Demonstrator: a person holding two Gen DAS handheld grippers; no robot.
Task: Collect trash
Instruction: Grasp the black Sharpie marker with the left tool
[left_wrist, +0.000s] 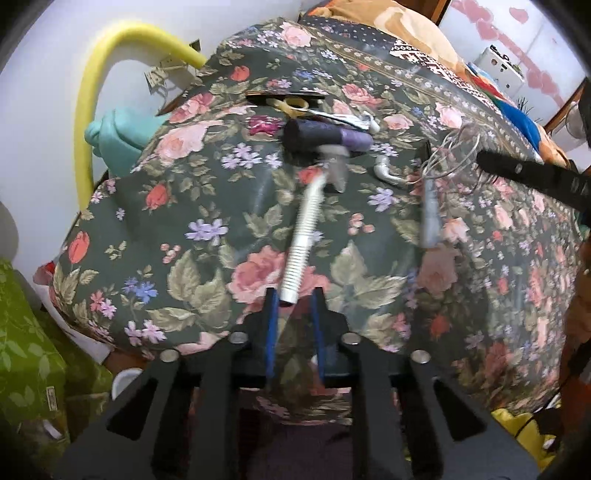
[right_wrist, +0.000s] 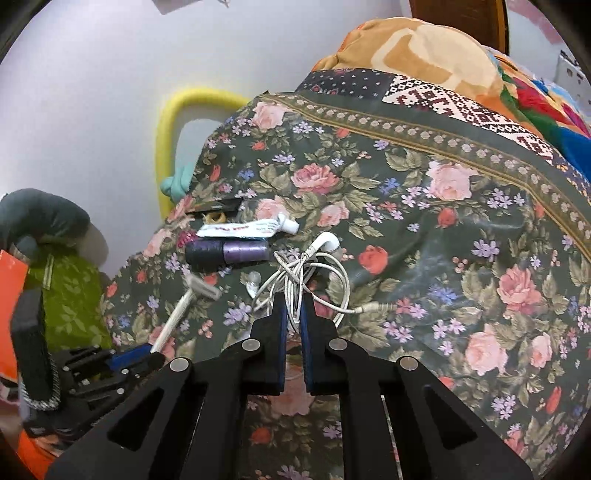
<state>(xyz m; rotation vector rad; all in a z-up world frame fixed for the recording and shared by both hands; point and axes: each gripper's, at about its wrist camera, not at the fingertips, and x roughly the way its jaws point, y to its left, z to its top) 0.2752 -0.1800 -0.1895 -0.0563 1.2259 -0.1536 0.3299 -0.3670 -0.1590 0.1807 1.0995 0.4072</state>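
Note:
Several small items lie on a floral bedspread (left_wrist: 192, 206). A white disposable razor (left_wrist: 301, 243) lies with its ribbed handle end between the fingertips of my left gripper (left_wrist: 294, 297); the jaws stand close around the handle, and the razor is blurred. My right gripper (right_wrist: 294, 301) is shut on a tangled white earphone cable (right_wrist: 314, 273). The cable also shows in the left wrist view (left_wrist: 448, 155), by a black finger of the right gripper. A purple nail polish bottle (right_wrist: 227, 253), a white squeezed tube (right_wrist: 251, 228) and scissors (left_wrist: 291, 105) lie behind them.
A yellow foam tube (left_wrist: 88, 110) curves against the white wall at the left, with a teal cloth (left_wrist: 110, 136) below it. A green patterned bag (left_wrist: 33, 350) sits beside the bed. Colourful blankets (right_wrist: 424, 70) are heaped at the back.

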